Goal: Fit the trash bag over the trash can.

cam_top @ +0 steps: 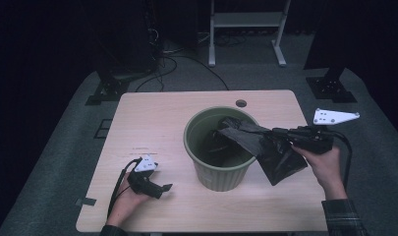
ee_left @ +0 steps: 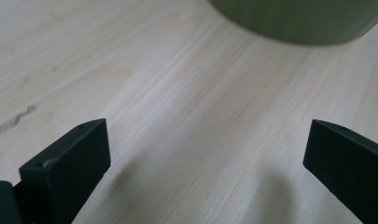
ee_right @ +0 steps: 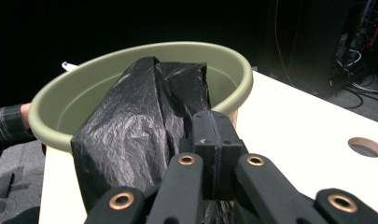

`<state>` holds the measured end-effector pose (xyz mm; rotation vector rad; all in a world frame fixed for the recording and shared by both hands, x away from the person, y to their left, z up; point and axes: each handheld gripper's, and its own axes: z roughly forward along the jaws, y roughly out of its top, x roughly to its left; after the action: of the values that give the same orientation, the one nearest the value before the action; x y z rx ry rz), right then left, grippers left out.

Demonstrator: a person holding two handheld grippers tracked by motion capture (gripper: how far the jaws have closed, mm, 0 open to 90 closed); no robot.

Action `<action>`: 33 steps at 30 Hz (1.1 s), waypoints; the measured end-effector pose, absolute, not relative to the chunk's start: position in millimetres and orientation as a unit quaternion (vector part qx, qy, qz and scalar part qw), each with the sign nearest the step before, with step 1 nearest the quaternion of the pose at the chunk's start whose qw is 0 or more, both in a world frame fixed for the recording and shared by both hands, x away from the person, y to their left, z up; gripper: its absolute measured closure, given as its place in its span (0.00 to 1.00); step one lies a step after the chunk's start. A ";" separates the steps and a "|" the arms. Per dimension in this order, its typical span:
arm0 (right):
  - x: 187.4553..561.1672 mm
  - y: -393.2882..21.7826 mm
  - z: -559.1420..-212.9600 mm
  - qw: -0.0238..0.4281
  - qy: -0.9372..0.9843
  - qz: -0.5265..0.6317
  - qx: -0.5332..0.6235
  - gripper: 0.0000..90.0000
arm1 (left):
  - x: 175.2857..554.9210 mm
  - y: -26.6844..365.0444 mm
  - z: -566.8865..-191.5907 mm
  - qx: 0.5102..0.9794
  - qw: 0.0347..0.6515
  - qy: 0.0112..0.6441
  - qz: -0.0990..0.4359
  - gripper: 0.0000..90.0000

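Pinching the black bag [ee_right: 144, 126] over the green bin's [ee_right: 130, 49] rim, right hand-held gripper [ee_right: 217, 135] seemingly shut; left hand-held gripper [ee_left: 205, 154] spread

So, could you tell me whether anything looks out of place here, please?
The black bag is askew: crumpled and draped over the green bin's right rim, not lining it, pinched by the right gripper.
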<state>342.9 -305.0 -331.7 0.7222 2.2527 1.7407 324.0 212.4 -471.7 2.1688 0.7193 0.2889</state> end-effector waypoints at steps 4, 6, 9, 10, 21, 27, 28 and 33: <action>343.4 -303.2 -328.0 0.102 0.761 0.593 0.242 1.00 | 323.3 214.5 -458.6 0.851 0.435 0.273 0.114 0.00; 343.9 -302.0 -326.2 0.103 0.761 0.594 0.240 1.00 | 322.6 216.3 -454.7 0.841 0.456 0.272 0.108 0.00; 345.0 -300.2 -323.9 0.102 0.760 0.596 0.239 1.00 | 322.4 214.8 -447.1 0.840 0.463 0.264 0.100 0.00; 346.1 -298.9 -322.9 0.102 0.760 0.597 0.237 1.00 | 322.3 214.1 -444.5 0.839 0.467 0.262 0.099 0.00; 357.4 -280.3 -312.1 0.097 0.763 0.598 0.224 1.00 | 320.1 203.9 -389.3 0.819 0.528 0.207 0.088 0.00; 360.7 -272.0 -307.3 0.096 0.766 0.598 0.217 1.00 | 322.3 196.8 -364.1 0.811 0.548 0.185 0.092 0.00; 361.2 -270.2 -306.7 0.095 0.766 0.597 0.216 1.00 | 322.6 195.0 -359.5 0.809 0.552 0.181 0.091 0.00; 363.9 -261.1 -302.6 0.093 0.769 0.596 0.209 1.00 | 326.1 183.3 -337.0 0.800 0.571 0.158 0.090 0.03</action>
<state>363.9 -261.1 -302.6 0.6205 2.2843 1.7703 326.1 183.3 -337.0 1.8774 0.3708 0.2112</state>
